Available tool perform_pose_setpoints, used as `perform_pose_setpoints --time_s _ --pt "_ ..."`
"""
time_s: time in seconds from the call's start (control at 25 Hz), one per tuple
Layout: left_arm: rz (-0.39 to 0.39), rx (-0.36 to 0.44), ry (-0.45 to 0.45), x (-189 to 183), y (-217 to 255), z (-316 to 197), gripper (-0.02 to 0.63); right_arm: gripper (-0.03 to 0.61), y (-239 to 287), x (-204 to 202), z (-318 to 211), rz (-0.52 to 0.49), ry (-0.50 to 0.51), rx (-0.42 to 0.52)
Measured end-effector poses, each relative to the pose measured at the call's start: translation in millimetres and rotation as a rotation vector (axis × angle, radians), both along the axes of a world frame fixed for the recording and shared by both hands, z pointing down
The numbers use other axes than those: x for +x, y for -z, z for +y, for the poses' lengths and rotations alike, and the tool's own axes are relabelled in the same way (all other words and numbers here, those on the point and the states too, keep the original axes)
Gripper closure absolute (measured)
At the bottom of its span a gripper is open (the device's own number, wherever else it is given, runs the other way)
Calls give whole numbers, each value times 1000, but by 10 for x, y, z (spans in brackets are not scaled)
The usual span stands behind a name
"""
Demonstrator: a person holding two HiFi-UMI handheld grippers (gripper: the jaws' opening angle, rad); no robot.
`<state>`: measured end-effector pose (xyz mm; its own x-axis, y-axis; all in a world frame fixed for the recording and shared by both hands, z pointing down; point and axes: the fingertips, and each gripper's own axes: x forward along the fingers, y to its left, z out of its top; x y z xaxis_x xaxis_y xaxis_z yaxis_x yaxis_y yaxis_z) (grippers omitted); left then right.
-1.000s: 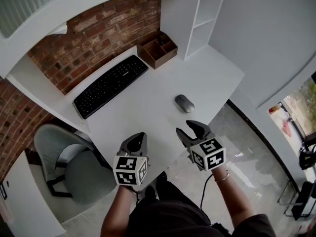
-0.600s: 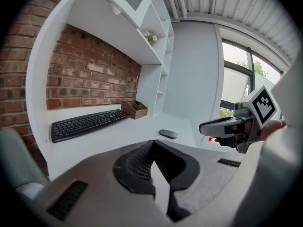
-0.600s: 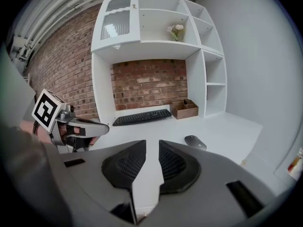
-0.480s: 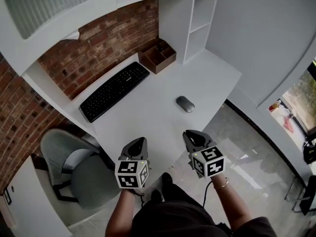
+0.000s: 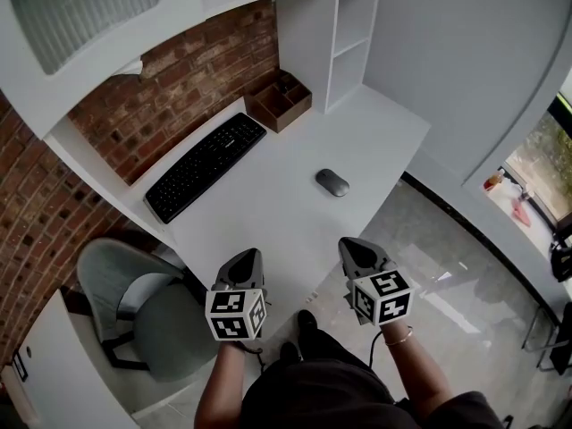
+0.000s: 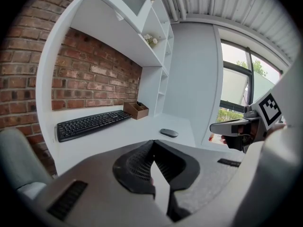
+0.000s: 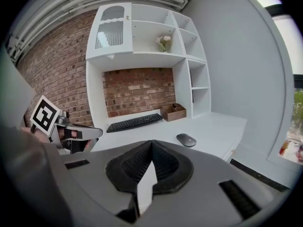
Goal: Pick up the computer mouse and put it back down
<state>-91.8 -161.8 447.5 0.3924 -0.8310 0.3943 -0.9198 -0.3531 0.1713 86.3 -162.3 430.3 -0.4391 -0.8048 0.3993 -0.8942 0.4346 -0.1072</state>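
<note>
1. The right gripper (image 5: pixel 355 247) has changed since a second ago: its jaws stood apart then, have just been closing, and now meet at the tips with nothing between them. It has also drawn a little back from the computer mouse (image 5: pixel 332 183), which lies where it lay before.
2. The computer mouse rests flat on the white surface (image 5: pixel 375 132), ahead of the right gripper and slightly to its left, well apart from it. In the right gripper view the computer mouse (image 7: pixel 186 140) sits just beyond the closed tips, a little to their right.
3. The left gripper (image 5: pixel 250 256) hovers over the near edge of the surface, beside the right one. Its jaws are also pressed together and hold nothing. From it, the computer mouse (image 6: pixel 169 133) lies ahead and to the right.
4. A black keyboard (image 5: pixel 206 166) lies farther ahead of the left gripper, towards the brick wall (image 5: pixel 179 70).
5. A brown wooden organiser (image 5: pixel 279 99) stands beyond the keyboard's right end, next to a white shelf unit (image 5: pixel 344 34).
6. A grey chair (image 5: pixel 134 307) stands on the floor to the left of the left gripper.
</note>
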Motion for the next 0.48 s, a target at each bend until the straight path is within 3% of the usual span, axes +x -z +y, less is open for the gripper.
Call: perform_pose_setpoints --time_s 0.48 --pt "1 2 6 -70 1 -12 604 574 8 6 -1 3 -55 11"
